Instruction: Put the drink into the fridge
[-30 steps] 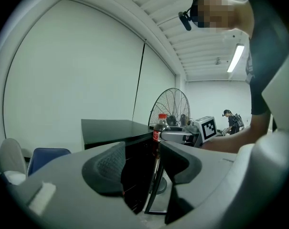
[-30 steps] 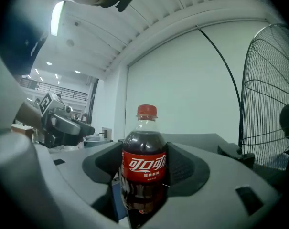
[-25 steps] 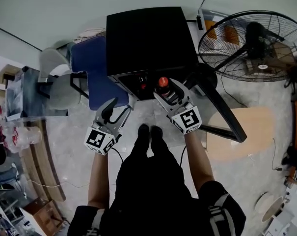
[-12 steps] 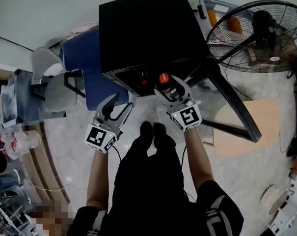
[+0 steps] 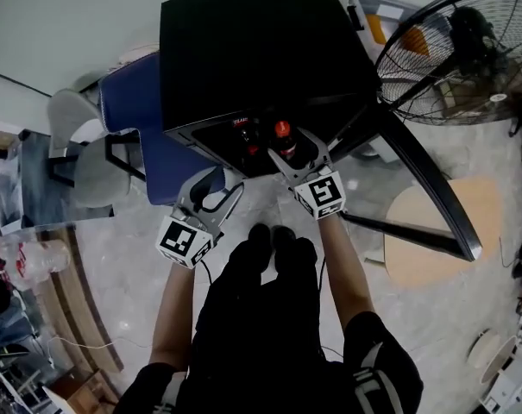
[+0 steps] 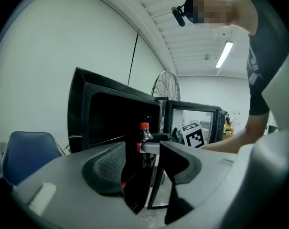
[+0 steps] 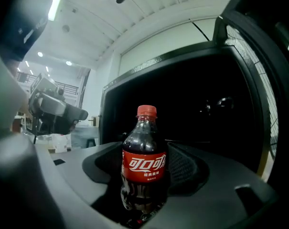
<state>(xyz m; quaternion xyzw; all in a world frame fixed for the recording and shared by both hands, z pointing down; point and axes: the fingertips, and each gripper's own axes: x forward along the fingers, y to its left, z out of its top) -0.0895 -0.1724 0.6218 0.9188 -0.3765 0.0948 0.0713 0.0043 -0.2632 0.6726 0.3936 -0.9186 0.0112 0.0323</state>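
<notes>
A cola bottle [image 7: 144, 168] with a red cap and red label stands upright between the pads of my right gripper [image 7: 144, 180], which is shut on it. In the head view the bottle [image 5: 282, 130] and my right gripper [image 5: 293, 151] are at the open front of the black fridge [image 5: 252, 50]. The fridge's inside [image 7: 206, 104] is dark right behind the bottle. My left gripper [image 5: 216, 188] hangs to the left of the opening, open and holding nothing. From the left gripper view [image 6: 142, 171] the bottle [image 6: 144, 140] shows ahead, beside the fridge [image 6: 111, 113].
The fridge door [image 5: 416, 179] swings out to the right. A big floor fan [image 5: 468, 50] stands at the right, a blue chair [image 5: 144, 102] and a grey chair [image 5: 79, 141] at the left. A round wooden board [image 5: 429, 231] lies on the floor.
Both grippers have sunk lower. The bottle in the right gripper has come closer to the fridge's open front. The left gripper stays open beside it.
</notes>
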